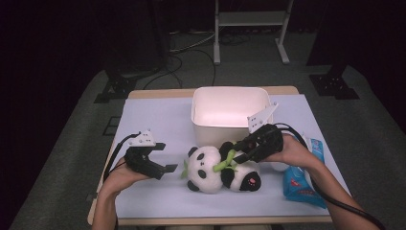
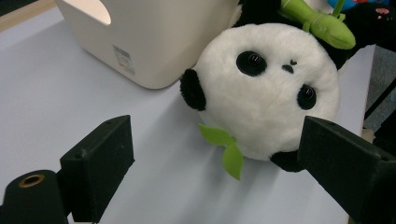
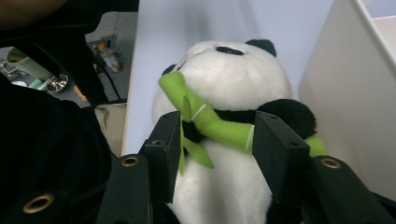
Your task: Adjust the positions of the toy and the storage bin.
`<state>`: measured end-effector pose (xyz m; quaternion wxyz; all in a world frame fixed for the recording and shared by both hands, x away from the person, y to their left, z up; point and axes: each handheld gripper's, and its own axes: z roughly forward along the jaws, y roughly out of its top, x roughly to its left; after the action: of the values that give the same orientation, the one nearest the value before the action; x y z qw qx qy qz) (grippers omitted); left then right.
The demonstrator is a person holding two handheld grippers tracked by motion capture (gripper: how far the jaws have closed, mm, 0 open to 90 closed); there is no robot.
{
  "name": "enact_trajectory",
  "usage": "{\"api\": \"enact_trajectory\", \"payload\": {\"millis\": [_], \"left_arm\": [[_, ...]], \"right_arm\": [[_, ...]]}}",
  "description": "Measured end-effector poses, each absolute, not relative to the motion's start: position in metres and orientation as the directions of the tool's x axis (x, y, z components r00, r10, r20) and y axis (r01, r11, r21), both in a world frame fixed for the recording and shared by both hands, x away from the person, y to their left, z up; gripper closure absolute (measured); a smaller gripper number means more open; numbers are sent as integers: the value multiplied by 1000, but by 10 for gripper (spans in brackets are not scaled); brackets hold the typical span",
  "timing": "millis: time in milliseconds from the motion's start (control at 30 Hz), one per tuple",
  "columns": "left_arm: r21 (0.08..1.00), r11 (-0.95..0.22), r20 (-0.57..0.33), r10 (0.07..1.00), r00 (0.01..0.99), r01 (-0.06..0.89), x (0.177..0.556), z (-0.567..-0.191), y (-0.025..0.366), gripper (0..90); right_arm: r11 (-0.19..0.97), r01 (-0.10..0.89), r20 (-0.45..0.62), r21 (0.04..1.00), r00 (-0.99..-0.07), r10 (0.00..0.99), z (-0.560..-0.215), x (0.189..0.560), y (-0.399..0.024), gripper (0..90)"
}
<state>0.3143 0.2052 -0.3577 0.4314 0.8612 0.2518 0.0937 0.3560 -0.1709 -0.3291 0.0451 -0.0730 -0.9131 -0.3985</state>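
A plush panda (image 1: 210, 170) lies on its back on the pale mat, with a green bamboo stick (image 1: 225, 163) across its chest. My right gripper (image 1: 238, 152) reaches over the panda's belly from the right. In the right gripper view its jaws (image 3: 217, 135) stand apart on either side of the bamboo stick (image 3: 210, 123) and the panda's chest (image 3: 233, 70), without visibly squeezing them. My left gripper (image 1: 166, 157) stands open just left of the panda's head. In the left gripper view the panda's face (image 2: 266, 102) lies ahead of its wide jaws (image 2: 217, 140), apart from them.
A white plastic bin (image 1: 215, 132) stands right behind the panda, its wall close to my right gripper (image 3: 345, 93). A blue packet (image 1: 301, 179) lies under the right forearm near the table's right edge. Bare mat stretches out to the left (image 1: 148, 120).
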Motion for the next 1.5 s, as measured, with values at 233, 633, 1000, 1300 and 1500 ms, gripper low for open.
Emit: {"api": "enact_trajectory", "payload": {"millis": [233, 633, 1000, 1300, 1500], "left_arm": [[792, -499, -54, 515, 855, 351, 313, -356, 206, 98], [790, -500, -59, 515, 855, 356, 313, -357, 206, 98], [792, -497, -64, 511, 857, 355, 313, -357, 207, 97], [791, -498, -63, 511, 857, 355, 313, -357, 208, 97], [792, -494, -65, 514, 856, 357, 312, -357, 208, 97]], "right_arm": [[688, 154, 134, 709, -988, 83, -334, 350, -164, 487], [714, 108, 101, 692, -993, 53, -341, 344, -143, 436], [756, 81, 56, 650, -997, 59, -353, 345, -123, 459], [775, 103, 51, 623, -995, 91, -358, 348, -122, 585], [771, 125, 68, 624, -992, 106, -361, 350, -126, 659]]}}
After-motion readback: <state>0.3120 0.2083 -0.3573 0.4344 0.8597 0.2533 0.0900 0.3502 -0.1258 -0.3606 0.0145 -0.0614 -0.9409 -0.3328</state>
